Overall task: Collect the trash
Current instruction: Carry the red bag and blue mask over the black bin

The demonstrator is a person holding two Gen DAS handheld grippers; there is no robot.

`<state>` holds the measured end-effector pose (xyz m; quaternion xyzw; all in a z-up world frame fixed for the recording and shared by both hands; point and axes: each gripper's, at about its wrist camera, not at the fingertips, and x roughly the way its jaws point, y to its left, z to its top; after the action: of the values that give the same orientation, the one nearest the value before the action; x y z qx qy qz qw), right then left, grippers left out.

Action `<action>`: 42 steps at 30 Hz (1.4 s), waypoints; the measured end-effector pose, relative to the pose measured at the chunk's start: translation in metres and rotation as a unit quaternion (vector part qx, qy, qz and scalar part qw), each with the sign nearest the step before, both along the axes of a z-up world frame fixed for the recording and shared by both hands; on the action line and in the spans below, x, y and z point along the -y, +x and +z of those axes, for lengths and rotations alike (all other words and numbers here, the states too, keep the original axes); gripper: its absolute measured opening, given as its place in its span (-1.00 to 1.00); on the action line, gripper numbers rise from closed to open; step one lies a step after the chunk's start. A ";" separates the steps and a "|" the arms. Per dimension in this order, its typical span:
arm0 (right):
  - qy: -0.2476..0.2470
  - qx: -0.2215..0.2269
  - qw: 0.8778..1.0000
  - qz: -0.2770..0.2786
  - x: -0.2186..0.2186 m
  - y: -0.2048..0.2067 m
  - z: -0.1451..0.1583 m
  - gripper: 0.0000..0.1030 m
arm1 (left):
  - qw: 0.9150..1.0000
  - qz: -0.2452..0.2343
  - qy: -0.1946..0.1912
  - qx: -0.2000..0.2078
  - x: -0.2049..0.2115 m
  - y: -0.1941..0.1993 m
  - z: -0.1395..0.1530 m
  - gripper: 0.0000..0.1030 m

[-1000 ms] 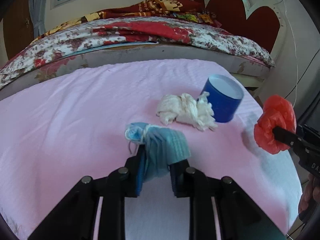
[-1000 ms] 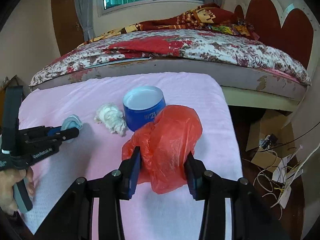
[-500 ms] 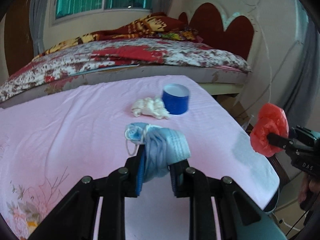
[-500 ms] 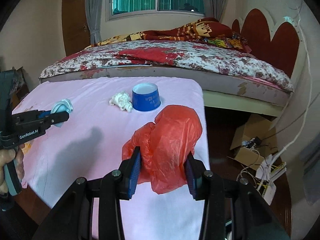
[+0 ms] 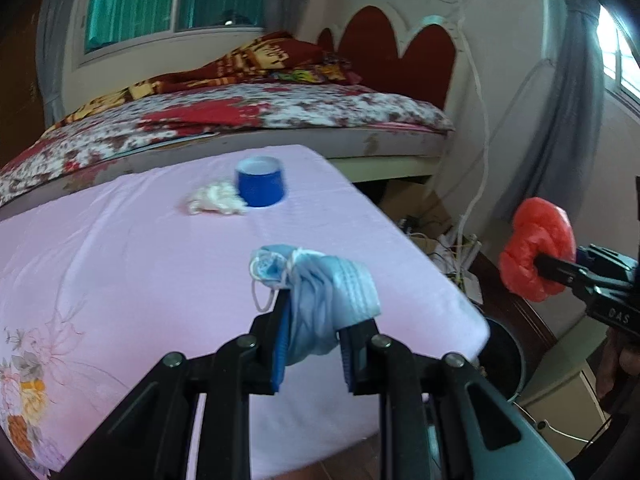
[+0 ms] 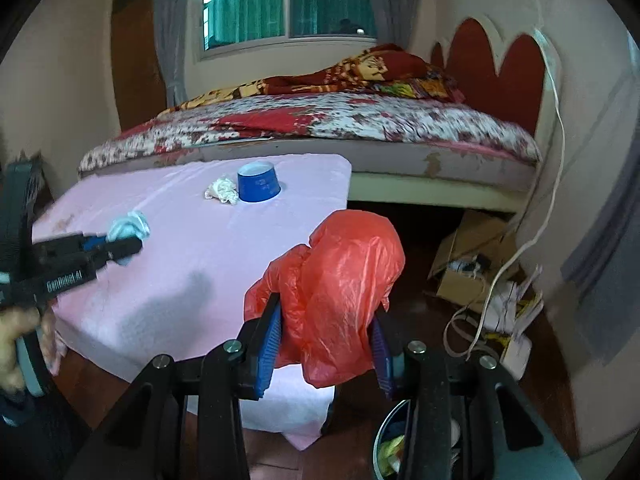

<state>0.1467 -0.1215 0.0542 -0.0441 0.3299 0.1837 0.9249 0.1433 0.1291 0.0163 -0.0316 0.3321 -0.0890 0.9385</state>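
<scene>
My left gripper (image 5: pixel 314 316) is shut on a crumpled blue face mask (image 5: pixel 320 288) and holds it above the pink-covered table (image 5: pixel 120 264) near its front right corner. It also shows in the right wrist view (image 6: pixel 132 246) with the mask (image 6: pixel 128 228). My right gripper (image 6: pixel 326 328) is shut on a red plastic bag (image 6: pixel 336 296), held off the table's right edge, over the floor. The bag also shows in the left wrist view (image 5: pixel 536 252). A white crumpled tissue (image 5: pixel 216 200) and a blue cup (image 5: pixel 260 182) sit at the table's far side.
A round bin (image 6: pixel 390 444) with some rubbish in it stands on the floor below my right gripper; its dark rim also shows in the left wrist view (image 5: pixel 504 360). A bed (image 6: pixel 320 128) lies behind the table. Cardboard and cables (image 6: pixel 476 272) lie on the floor at right.
Both grippers have pulled back and away from the tissue and cup, toward the table's right front corner, each still holding its item. The bin has come into view.
</scene>
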 end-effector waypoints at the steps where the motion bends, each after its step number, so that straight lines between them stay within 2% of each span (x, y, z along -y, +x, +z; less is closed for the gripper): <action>1: 0.008 -0.001 1.000 -0.004 0.005 -0.003 0.000 -0.17 | 1.000 -0.003 -0.001 0.001 0.007 -0.002 0.000 -0.55; 11: 0.014 -0.014 0.999 -0.048 0.065 -0.016 -0.011 -0.17 | 0.997 -0.078 0.008 0.002 0.094 -0.012 0.000 -0.55; 19: 0.019 -0.017 0.996 -0.081 0.107 -0.027 -0.012 -0.17 | 0.990 -0.141 0.015 -0.003 0.157 -0.018 -0.003 -0.55; 32: 0.001 -0.060 0.991 -0.122 0.171 -0.047 -0.055 -0.16 | 0.975 -0.217 0.026 -0.043 0.227 -0.023 -0.032 -0.55; 42: -0.002 -0.092 0.984 -0.150 0.212 -0.051 -0.085 -0.16 | 0.965 -0.249 0.033 -0.074 0.267 -0.018 -0.056 -0.55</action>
<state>0.0957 -0.3336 -0.0306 0.0208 0.4165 0.0455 0.9078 0.1250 -0.1376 -0.0395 0.0769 0.4005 -0.3061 0.8602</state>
